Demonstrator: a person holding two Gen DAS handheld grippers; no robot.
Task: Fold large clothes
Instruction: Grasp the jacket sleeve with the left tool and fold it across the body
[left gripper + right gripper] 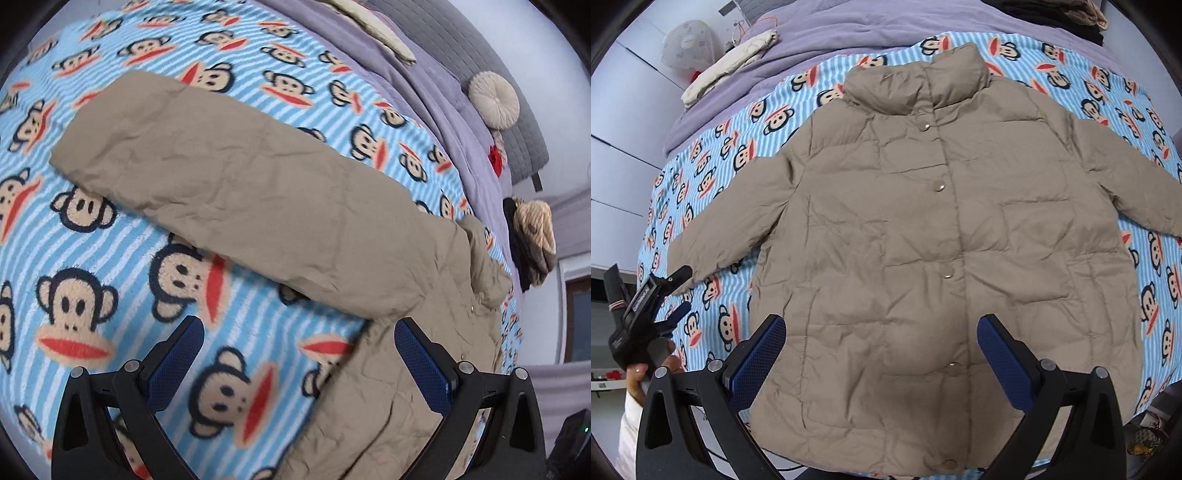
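Jacket (923,236): spread flat, front up and snapped shut, on the monkey-print blanket (713,177) covering the bed. Both sleeves lie extended outward. No fold is made yet. Left tool (295,354) and right tool (882,350) hover above it, jaws apart, empty.

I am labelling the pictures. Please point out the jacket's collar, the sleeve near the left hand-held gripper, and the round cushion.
collar (916,88): right wrist view, front of collar.
sleeve (229,184): left wrist view, middle of sleeve.
round cushion (494,99): left wrist view, its centre.
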